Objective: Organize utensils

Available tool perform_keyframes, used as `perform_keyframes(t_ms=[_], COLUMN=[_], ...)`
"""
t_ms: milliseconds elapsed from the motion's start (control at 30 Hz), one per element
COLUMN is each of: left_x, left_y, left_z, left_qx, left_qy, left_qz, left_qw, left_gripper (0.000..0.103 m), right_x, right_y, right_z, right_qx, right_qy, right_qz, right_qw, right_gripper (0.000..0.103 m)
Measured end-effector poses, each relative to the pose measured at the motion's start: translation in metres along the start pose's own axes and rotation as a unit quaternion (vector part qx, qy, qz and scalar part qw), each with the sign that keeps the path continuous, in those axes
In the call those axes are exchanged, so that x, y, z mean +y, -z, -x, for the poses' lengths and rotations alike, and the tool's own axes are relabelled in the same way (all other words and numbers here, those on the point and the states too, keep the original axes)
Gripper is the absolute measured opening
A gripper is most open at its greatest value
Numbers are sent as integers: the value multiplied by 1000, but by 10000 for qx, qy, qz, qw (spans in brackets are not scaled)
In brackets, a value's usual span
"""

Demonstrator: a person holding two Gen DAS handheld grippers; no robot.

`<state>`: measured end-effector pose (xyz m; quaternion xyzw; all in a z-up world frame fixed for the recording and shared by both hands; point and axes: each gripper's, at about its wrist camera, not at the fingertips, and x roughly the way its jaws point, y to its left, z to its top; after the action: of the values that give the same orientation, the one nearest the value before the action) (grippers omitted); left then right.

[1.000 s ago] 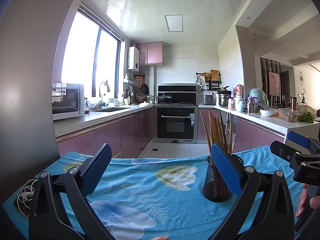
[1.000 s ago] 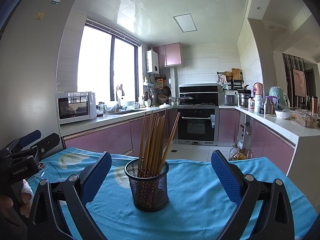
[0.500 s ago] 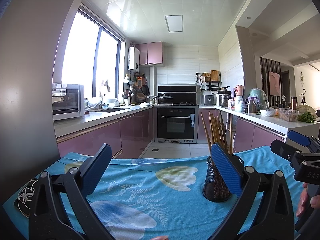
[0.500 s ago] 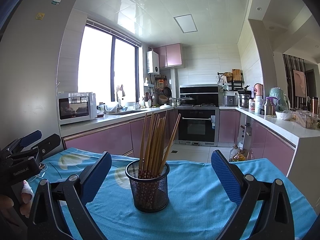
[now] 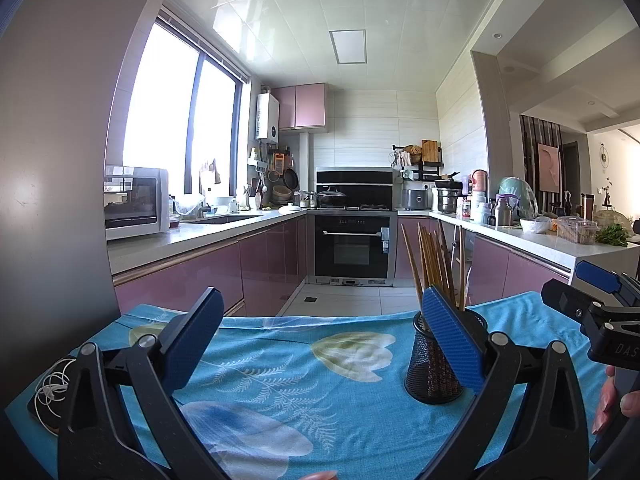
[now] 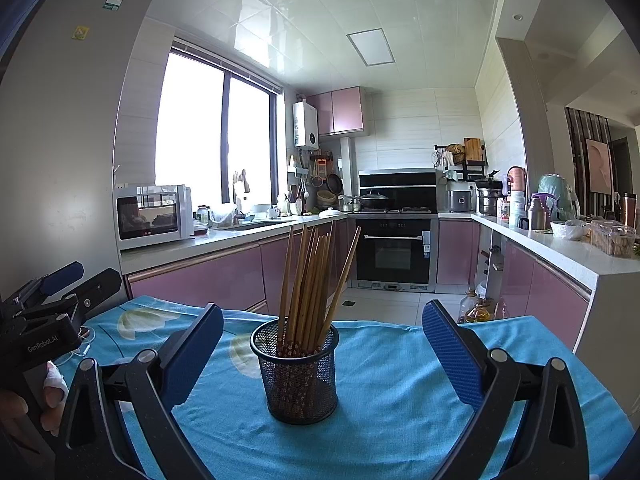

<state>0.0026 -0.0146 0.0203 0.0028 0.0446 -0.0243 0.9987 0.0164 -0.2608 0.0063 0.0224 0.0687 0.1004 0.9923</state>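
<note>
A black mesh holder (image 6: 298, 372) stands on the blue-clothed desk (image 6: 400, 380), packed with wooden chopsticks (image 6: 310, 280). The right gripper (image 6: 320, 354) faces it with fingers wide; the left gripper (image 5: 320, 344) is likewise spread, empty. The sticks look light, stiff and slippery, best pinched mid-shaft.

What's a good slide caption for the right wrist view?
Open right gripper facing a black wire-mesh cup of upright wooden chopsticks on a blue floral tablecloth.
</note>
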Motion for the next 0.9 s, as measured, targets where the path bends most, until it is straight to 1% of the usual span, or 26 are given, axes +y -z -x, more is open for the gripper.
perform_keyframes(t_ms=[900], left_x=[0], left_y=[0], left_z=[0], left_qx=[1], left_qy=[2], left_qz=[-3], left_qw=[10000], left_gripper=[98], right_x=[-1], right_y=[2], right_z=[0], right_qx=[1], right_qy=[11], right_qz=[-4], right_qw=[10000], right_gripper=[96])
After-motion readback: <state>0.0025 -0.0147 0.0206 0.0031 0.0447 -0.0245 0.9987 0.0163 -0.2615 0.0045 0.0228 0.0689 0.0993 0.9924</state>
